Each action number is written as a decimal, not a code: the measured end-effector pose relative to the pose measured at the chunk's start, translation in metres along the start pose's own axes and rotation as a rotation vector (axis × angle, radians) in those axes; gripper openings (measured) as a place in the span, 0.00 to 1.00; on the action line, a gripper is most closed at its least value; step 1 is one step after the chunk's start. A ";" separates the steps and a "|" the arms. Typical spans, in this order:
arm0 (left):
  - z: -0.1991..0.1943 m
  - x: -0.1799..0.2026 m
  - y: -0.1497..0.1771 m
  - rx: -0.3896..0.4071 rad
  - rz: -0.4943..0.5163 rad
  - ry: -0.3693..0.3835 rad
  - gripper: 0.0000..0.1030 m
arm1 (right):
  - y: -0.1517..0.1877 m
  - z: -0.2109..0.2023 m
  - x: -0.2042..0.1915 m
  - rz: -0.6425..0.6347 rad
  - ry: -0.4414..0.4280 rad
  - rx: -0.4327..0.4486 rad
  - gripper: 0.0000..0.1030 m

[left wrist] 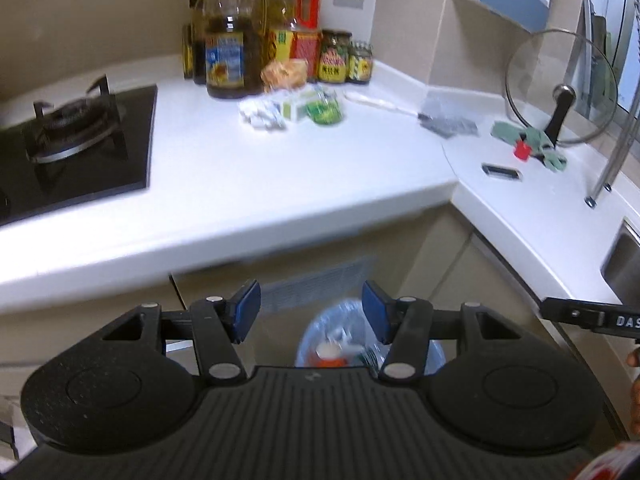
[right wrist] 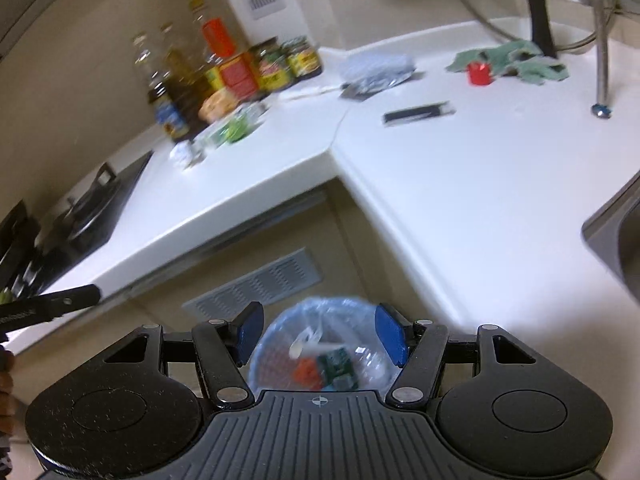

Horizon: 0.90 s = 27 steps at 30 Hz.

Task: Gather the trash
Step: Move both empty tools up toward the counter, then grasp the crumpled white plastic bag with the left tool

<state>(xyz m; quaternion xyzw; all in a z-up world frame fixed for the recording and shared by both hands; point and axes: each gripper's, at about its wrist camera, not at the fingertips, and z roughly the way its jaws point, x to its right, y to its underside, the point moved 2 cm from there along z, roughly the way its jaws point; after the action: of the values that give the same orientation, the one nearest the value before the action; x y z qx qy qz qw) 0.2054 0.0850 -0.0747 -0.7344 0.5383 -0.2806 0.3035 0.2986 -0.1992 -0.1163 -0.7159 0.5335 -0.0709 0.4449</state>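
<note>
A white L-shaped kitchen counter (left wrist: 248,184) wraps the corner. On the floor below it, the lined trash bin (right wrist: 320,356) (scraps inside) shows between and beyond both claws. The left gripper (left wrist: 311,312) and right gripper (right wrist: 319,334) gape wide, empty. Crumpled wrappers (left wrist: 262,114) lie far, near the oil bottles (left wrist: 236,40); labels blur unreadable.

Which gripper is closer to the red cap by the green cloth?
Right. The red cap sits on the counter's far right wing, ahead of the right gripper. The left gripper is farther off to the left, with the cap up to its right.
</note>
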 end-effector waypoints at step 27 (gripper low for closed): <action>0.209 -0.059 -0.183 0.056 0.087 0.011 0.68 | -0.125 0.094 -0.002 0.126 0.172 0.171 0.66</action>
<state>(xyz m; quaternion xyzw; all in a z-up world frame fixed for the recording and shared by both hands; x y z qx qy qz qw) 0.4582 0.2147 -0.0800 -0.7000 0.5633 -0.2861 0.3330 0.4402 -0.1402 -0.0823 -0.6317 0.6056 -0.1490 0.4605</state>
